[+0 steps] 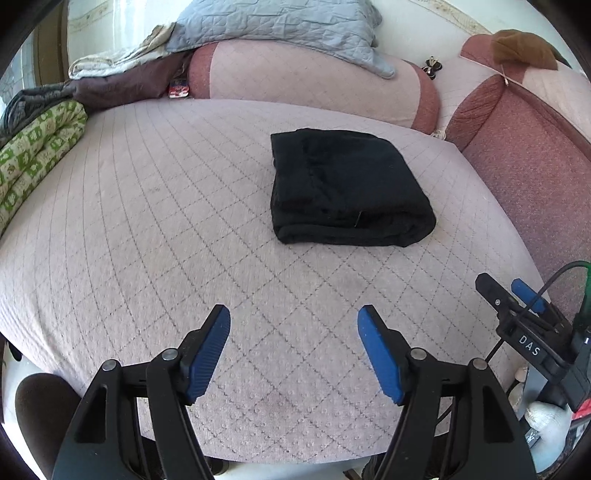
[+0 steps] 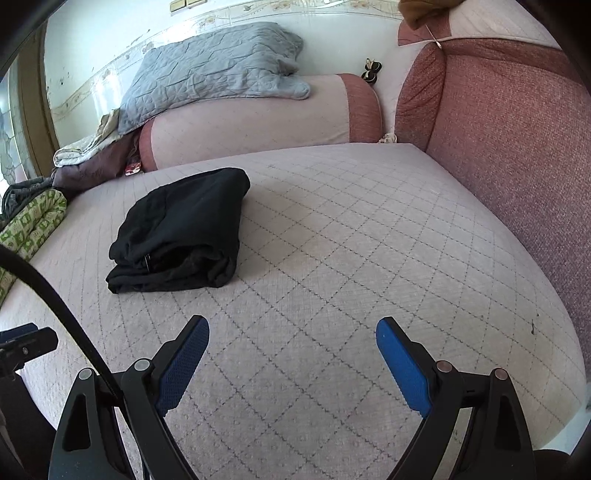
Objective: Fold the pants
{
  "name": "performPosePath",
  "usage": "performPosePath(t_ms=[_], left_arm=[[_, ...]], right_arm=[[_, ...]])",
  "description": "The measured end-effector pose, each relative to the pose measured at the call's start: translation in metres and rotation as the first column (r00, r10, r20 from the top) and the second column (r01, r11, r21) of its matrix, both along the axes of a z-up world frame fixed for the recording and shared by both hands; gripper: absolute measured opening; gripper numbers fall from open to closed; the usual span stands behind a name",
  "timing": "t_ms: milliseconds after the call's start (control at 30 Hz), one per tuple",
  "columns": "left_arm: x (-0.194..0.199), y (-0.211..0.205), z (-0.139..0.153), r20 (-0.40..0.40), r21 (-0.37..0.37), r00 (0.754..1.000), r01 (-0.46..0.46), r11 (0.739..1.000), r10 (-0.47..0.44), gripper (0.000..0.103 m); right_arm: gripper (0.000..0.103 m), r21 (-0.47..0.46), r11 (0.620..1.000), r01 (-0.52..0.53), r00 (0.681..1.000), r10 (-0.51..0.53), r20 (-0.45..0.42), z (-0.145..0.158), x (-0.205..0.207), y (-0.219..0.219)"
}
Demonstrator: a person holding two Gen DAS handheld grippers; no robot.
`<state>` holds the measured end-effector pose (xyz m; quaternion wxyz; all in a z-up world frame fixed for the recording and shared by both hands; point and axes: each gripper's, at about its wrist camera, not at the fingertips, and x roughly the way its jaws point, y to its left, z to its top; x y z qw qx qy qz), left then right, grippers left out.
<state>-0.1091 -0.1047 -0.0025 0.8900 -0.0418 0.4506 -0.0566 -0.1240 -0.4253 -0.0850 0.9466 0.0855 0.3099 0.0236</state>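
The black pants (image 1: 343, 188) lie folded into a compact rectangular bundle on the pink quilted bed (image 1: 147, 229). They also show in the right wrist view (image 2: 181, 232), left of centre. My left gripper (image 1: 293, 314) is open and empty, held above the bed's near edge, well short of the pants. My right gripper (image 2: 291, 325) is open and empty, over the bed to the right of the pants. The right gripper also shows at the right edge of the left wrist view (image 1: 513, 291).
A pink bolster (image 1: 306, 81) with a grey quilted blanket (image 1: 280, 26) lies at the back. A red-pink cushion (image 1: 524, 155) rises on the right. A green patterned quilt (image 1: 33, 155) and piled clothes (image 1: 110, 81) sit at the left. A black cable (image 2: 55, 295) crosses the right wrist view.
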Motion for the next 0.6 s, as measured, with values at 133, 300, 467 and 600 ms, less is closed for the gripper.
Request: performPosePath(t_ms=[133,300,467,600], left_arm=[[-0.001,-0.006,-0.001,-0.003,0.017,1.0,0.006,1.0,-0.006,0.071],[-0.001,-0.01,0.0,0.0,0.058,1.0,-0.002,0.998,0.002,0.071],[-0.004,-0.012,0.003,0.014,0.1,1.0,-0.007,0.995,0.006,0.071],[-0.007,-0.013,0.004,0.019,0.108,1.0,-0.006,0.994,0.004,0.071]], right_arm=[[0.095,0.008,1.0,0.01,1.0,-0.01,-0.008,-0.001,0.001,-0.002],[0.095,0.016,1.0,0.004,1.0,-0.004,-0.009,-0.001,0.002,-0.004],[0.095,0.01,1.0,-0.003,1.0,0.003,-0.011,-0.001,0.002,-0.002],[0.095,0.004,1.0,-0.004,1.0,0.004,-0.01,-0.001,0.001,0.0]])
